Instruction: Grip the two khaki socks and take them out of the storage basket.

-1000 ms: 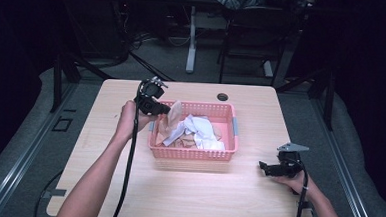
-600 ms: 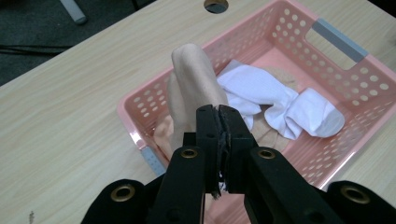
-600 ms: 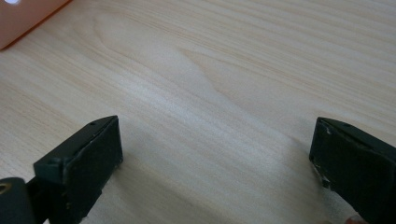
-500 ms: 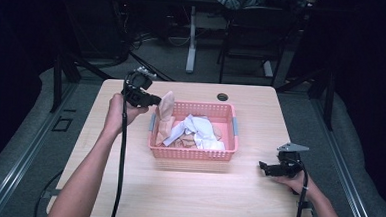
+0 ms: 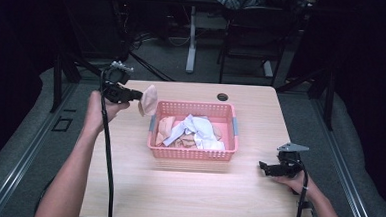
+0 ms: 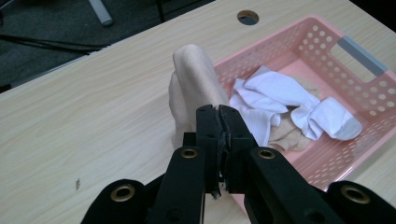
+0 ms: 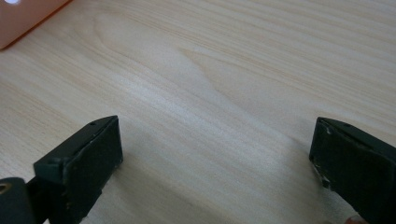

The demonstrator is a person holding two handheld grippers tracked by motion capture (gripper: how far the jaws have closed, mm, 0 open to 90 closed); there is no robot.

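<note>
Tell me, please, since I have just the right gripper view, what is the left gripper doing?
Observer: The left gripper is shut on a beige sock, held above the table left of the pink basket.
Operator: Thank you. Is anything else in the basket?
Observer: Yes, white socks and more beige ones.
Operator: And where is my gripper relative to it?
Observer: The right gripper rests low on the table, right of the basket, jaws open and empty.

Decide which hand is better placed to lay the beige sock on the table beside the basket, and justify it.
Left. Its tongs are shut on the beige sock, hanging beside the pink basket. The right tongs stand open and empty, far across the table.
</note>
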